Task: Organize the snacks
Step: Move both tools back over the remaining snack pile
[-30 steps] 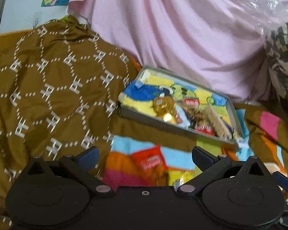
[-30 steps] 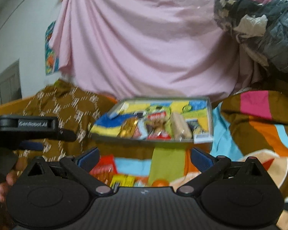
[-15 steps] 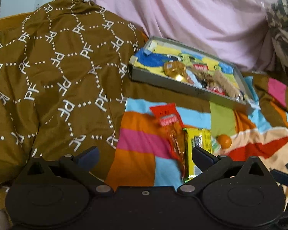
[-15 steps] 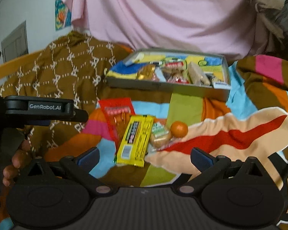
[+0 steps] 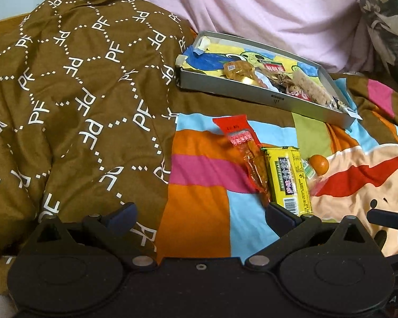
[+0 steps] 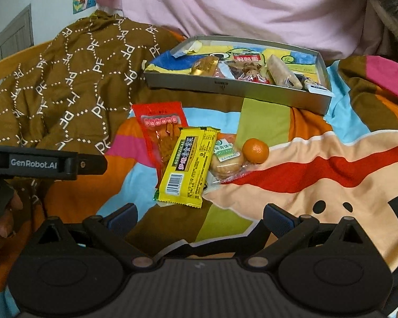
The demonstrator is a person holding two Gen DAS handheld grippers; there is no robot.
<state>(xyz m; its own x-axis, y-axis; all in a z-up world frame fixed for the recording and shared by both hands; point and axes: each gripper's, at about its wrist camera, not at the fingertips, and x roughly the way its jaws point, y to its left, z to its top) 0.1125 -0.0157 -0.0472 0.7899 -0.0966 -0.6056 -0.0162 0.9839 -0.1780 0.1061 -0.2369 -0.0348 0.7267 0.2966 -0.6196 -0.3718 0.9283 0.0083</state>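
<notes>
Both cameras have tipped down since a second ago, bringing loose snacks into view: red packet [image 6: 160, 129], yellow bar [image 6: 187, 169], probably a biscuit [image 6: 225, 161], orange [image 6: 255, 150], near the tray's [image 6: 225, 86] front edge. Left gripper [image 5: 200, 216] and right gripper [image 6: 200, 216] gape empty, ready for picking.

Bare bedspread [image 6: 318, 185] right of snacks [image 6: 188, 169]; quilt [image 6: 66, 84] blocks left.

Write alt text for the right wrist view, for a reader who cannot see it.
Four loose snacks lie on a colourful bedsheet ahead of the open, empty right gripper: a red packet, a yellow bar, a wrapped biscuit and a small orange. Behind them sits a grey tray already holding several snacks. The left gripper shows at the left edge.
</notes>
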